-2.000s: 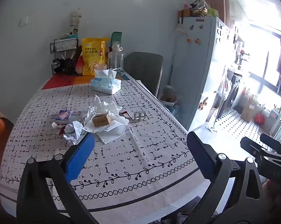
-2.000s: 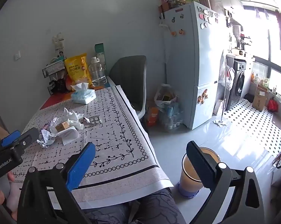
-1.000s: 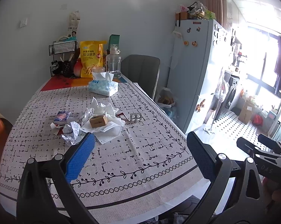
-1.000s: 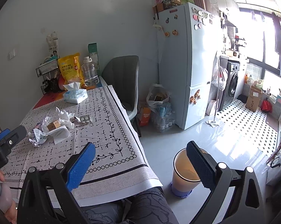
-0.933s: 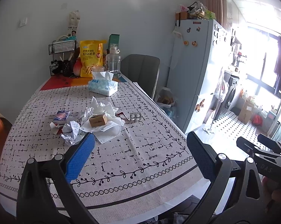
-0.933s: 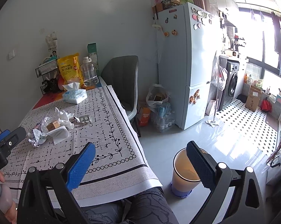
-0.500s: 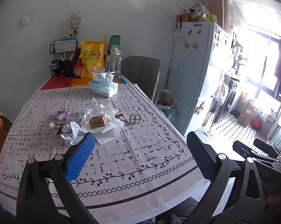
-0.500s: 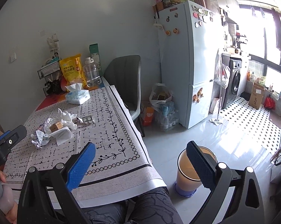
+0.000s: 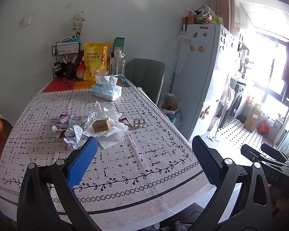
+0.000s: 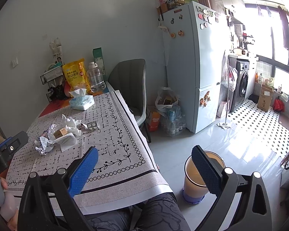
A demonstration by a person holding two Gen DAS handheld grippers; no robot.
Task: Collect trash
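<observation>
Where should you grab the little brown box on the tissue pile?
Probably from above, fingers closing across the little brown box's two long sides. It lies flat on top of the crumpled tissues, so its sides are exposed and nothing covers it.

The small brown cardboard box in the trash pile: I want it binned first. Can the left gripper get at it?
Probably yes: the small brown cardboard box sits atop the tissues, uncovered, and the left gripper is open, facing it.

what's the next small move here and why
Probably ease the left gripper forward toward the crumpled wrapper, the nearest piece of the trash pile. Both sets of jaws stand open and empty, well short of the pile, and the bin waits on the floor by the right gripper.
</observation>
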